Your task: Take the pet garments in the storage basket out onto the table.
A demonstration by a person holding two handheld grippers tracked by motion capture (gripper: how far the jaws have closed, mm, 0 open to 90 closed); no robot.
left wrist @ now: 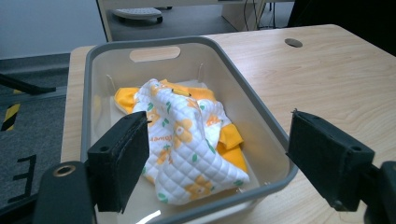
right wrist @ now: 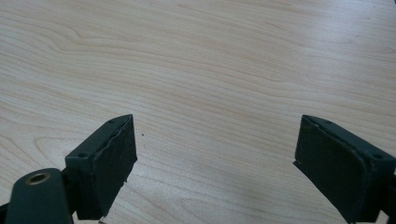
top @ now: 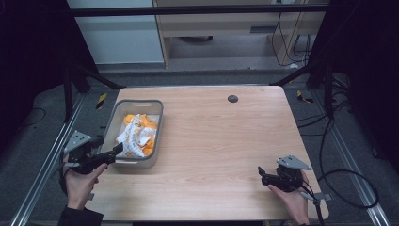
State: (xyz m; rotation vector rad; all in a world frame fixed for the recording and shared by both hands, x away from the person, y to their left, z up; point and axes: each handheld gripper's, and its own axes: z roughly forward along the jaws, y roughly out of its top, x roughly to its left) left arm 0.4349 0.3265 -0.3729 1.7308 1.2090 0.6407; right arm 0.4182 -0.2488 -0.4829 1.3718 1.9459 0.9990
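While a person's two hands rest at the near edge of a light wooden table [top: 211,141], a grey plastic bin [top: 135,133] sits toward nine o'clock on its top, holding a crumpled quilted cloth [left wrist: 187,140]. White with orange flowers and green leaves on one face and plain orange on the other, the cloth carries a printed word that appears to begin "flowe", its remaining letters lost in a fold. A slot handle is cut into the bin's far wall. The left gripper [top: 106,157], at about eight o'clock on the table, hangs just short of the bin's near rim with its jaws spread wide, pinching nothing; the left gripper view looks between them into the bin. The right gripper [top: 264,176], at about four o'clock and well apart from the bin, is likewise spread over bare wood. A small dark round hole [top: 232,98] marks the tabletop near twelve o'clock. Cables trail across the dim floor at three o'clock.
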